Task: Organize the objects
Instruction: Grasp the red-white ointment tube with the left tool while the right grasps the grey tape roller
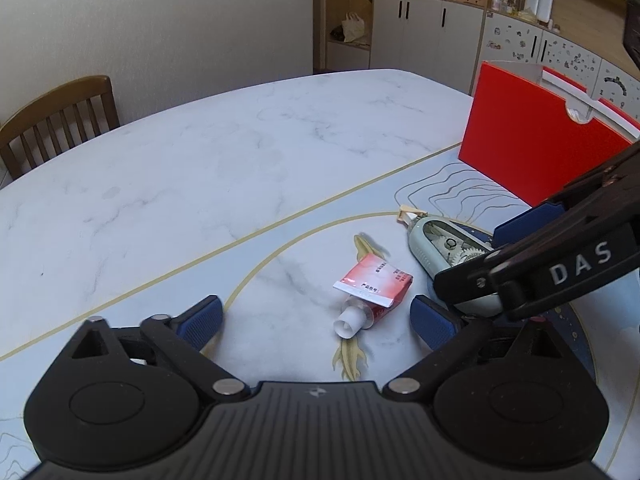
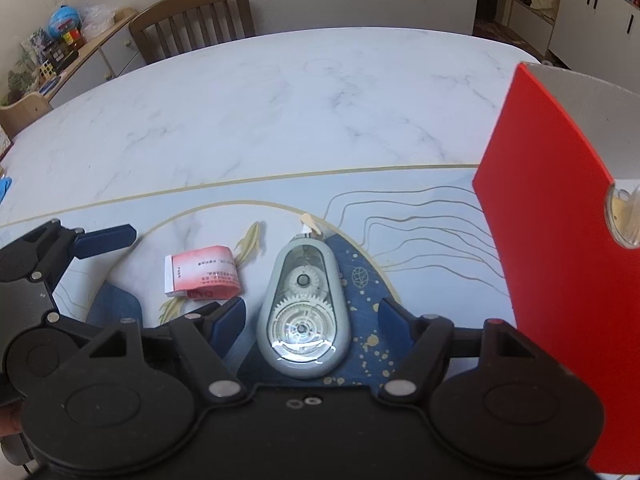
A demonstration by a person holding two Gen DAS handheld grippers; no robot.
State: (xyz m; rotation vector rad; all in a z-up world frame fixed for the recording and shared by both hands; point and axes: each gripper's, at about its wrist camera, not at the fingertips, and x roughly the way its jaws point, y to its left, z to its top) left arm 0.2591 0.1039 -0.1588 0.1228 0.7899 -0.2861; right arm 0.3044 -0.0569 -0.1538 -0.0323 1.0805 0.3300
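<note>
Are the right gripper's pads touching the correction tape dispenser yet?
Apart. The right wrist view shows the right gripper straddling the correction tape dispenser, with mat visible between it and each pad.

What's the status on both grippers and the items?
Left gripper open around tube. Right gripper open around tape dispenser. Red box close right.

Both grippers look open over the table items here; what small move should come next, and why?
Probably lower the right gripper a little and close on the correction tape dispenser: it lies flat between the open pads, untouched, with the red box beside it.
</note>
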